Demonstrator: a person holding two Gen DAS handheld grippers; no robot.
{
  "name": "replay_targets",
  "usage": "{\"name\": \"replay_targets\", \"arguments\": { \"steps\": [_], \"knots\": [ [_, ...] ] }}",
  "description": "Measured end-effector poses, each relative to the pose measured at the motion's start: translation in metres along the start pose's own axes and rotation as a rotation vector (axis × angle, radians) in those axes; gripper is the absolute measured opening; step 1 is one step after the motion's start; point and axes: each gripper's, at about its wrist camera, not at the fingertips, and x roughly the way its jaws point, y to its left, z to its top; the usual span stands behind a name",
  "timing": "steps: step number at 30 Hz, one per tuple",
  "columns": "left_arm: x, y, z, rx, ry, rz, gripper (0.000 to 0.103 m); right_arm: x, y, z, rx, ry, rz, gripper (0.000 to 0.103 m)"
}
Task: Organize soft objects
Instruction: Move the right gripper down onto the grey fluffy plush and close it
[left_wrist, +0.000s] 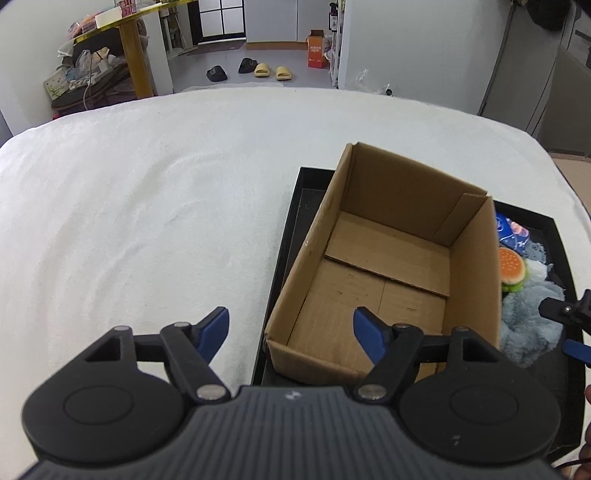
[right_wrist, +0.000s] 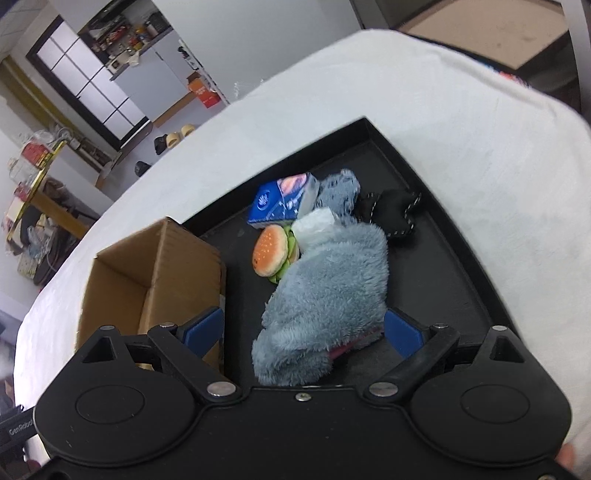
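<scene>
The grey plush (right_wrist: 325, 291) lies in the black tray (right_wrist: 436, 192), at the centre of the right wrist view, its near end between the wide-spread jaws of the right gripper (right_wrist: 303, 328). The pads do not press it; the right pad (right_wrist: 402, 330) sits just beside its flank at 3 o'clock, and the left pad (right_wrist: 203, 326) stands apart at 9 o'clock. The gripper holds nothing.

The plush looks light, fluffy and very compliant: it should squash under the pads and sag where unsupported, so a pinch across the thick middle of the body seems safer than a hold on loose fur at the edge. Nothing about it seems fragile or slippery.

Behind it, toward 12 o'clock, the tray also holds a burger toy (right_wrist: 271, 251) touching the plush, a blue tissue pack (right_wrist: 280, 201), a white wad (right_wrist: 314, 225) and a black stitched toy (right_wrist: 395, 210). A lift may drag the burger along.

The box (left_wrist: 391, 258) stands in the tray's left part, open-topped and empty, only its floor flaps showing. The left gripper (left_wrist: 291, 334) hovers at its near left corner, jaws partly open and straddling the wall there, gripping nothing as far as I can tell. No soft item is boxed yet.
</scene>
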Motion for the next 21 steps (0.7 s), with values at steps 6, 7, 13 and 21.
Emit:
{"name": "replay_targets", "arguments": {
  "steps": [6,7,13,21],
  "knots": [
    [0.016,0.0,0.001,0.001,0.012,0.02,0.067,0.026,-0.006,-0.006,-0.005,-0.022,-0.021,0.093],
    [0.018,-0.001,0.001,0.005,0.012,0.026,0.066,0.03,-0.007,-0.006,0.001,-0.025,-0.031,0.094],
    [0.028,-0.003,0.002,0.016,0.016,0.026,0.056,0.044,-0.014,-0.01,0.015,-0.023,-0.074,0.094],
    [0.034,-0.003,0.002,0.003,0.043,0.027,0.025,0.033,-0.008,-0.017,-0.062,-0.028,-0.088,0.069]
  ]
}}
